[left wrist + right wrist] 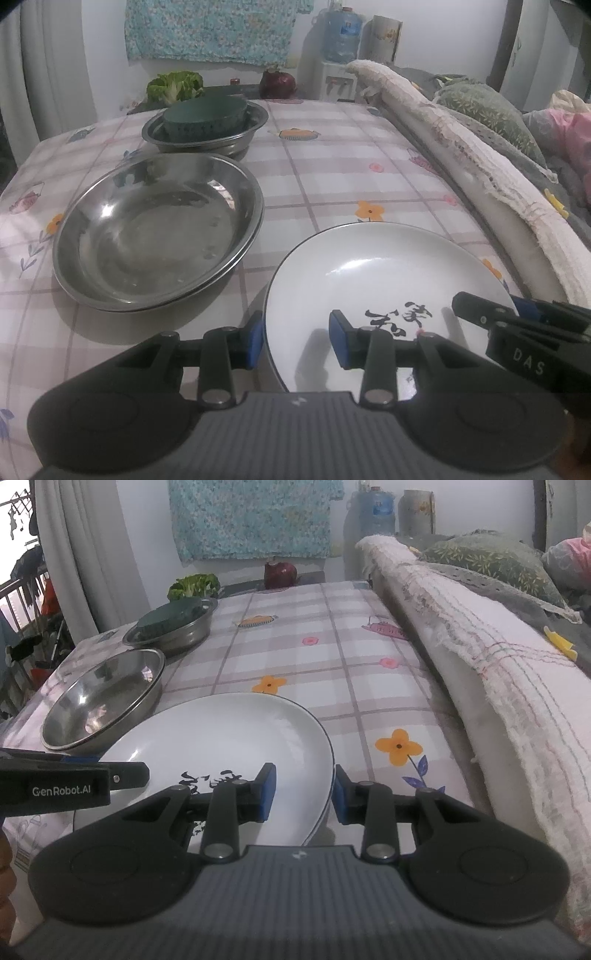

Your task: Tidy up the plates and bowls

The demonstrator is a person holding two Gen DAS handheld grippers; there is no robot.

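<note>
A white plate [384, 273] with black calligraphy lies on the checked tablecloth near the front. My left gripper [297, 341] is open, its jaws standing on either side of the plate's left rim. My right gripper [303, 794] is open, its jaws on either side of the plate's [221, 738] right rim. Neither pad clearly touches the rim. Two stacked steel plates [159, 232] sit to the left, also in the right wrist view [103, 698]. Behind them a steel bowl [207, 133] holds a dark green dish [207, 112].
A towel-covered sofa back [461, 162] runs along the table's right edge, also in the right wrist view [480, 657]. Green lettuce [175, 85] and a dark red jar [277, 84] stand at the table's far edge. A water dispenser [338, 62] stands behind.
</note>
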